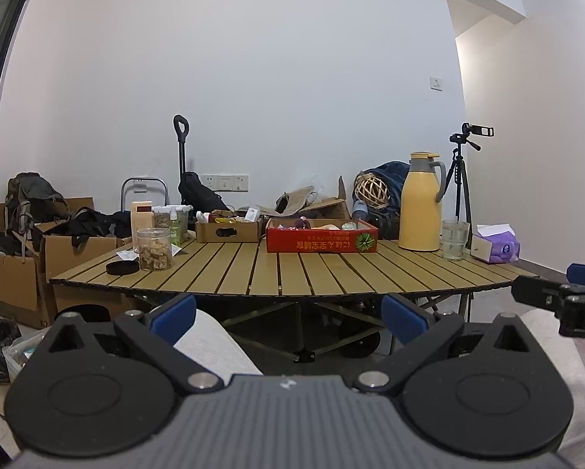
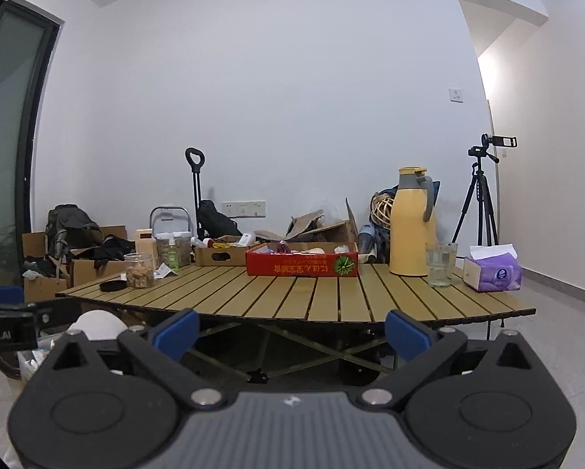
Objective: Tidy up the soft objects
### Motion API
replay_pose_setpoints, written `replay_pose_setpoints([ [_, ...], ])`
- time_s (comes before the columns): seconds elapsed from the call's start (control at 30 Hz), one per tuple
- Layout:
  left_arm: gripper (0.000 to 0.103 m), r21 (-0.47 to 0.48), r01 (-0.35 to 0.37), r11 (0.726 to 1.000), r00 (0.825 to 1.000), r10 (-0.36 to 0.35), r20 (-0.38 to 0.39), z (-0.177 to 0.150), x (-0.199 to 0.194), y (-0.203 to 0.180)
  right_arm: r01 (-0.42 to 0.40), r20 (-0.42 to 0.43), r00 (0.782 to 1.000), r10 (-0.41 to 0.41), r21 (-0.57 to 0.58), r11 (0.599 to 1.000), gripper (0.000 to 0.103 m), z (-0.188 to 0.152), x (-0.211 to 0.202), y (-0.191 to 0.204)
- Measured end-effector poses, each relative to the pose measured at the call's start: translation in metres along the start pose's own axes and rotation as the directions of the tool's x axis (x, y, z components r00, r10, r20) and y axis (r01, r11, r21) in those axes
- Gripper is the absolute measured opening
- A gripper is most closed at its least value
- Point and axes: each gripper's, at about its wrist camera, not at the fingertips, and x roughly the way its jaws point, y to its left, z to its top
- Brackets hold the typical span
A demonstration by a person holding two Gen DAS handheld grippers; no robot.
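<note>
Both tools hang low in front of the slatted counter (image 1: 277, 269), short of its near edge. Seen from its own camera, the left tool (image 1: 288, 318) has its blue pads spread wide with nothing between them; the right tool (image 2: 290, 330) is likewise spread wide and carrying nothing.

Small items, some of them probably the soft objects, sit in the red cardboard tray (image 2: 302, 264) toward the counter's far side, with a brown cardboard box (image 1: 228, 230) of oddments just to its left. What each item is cannot be told from here.

Near them stand a yellow thermos jug (image 2: 411, 234), a glass (image 2: 441, 260), a purple tissue pack (image 2: 491, 271) and an uncapped jar (image 1: 155, 249) beside its black lid (image 1: 122, 268).

With both tools back from the counter, this fits either sorting about to start or sorting done. Any reach would have to clear the counter edge and go well forward to the trays.
</note>
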Motion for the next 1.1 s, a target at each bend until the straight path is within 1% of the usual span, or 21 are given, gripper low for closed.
replay_pose_setpoints([
  [0.07, 0.103, 0.003, 0.003, 1.0, 1.0, -0.003, 0.004, 0.0007, -0.0003, -0.001, -0.005, -0.005, 1.0, 0.005, -0.006, 1.0, 0.103, -0.0001, 0.0009, 0.0015],
  [0.23, 0.103, -0.004, -0.001, 1.0, 1.0, 0.001, 0.011, 0.0028, 0.0011, 0.0012, 0.016, 0.025, 1.0, -0.016, -0.022, 1.0, 0.103, 0.0019, 0.0001, 0.0024],
  [0.43, 0.103, 0.001, 0.009, 1.0, 1.0, -0.009, 0.006, 0.0019, 0.0019, 0.0019, -0.001, 0.023, 1.0, 0.001, -0.014, 1.0, 0.103, 0.0007, 0.0014, 0.0018],
  [1.1, 0.103, 0.002, 0.008, 1.0, 1.0, -0.008, 0.016, 0.0025, 0.001, 0.0041, -0.01, 0.018, 1.0, 0.01, -0.01, 1.0, 0.103, -0.0003, 0.004, 0.0033],
])
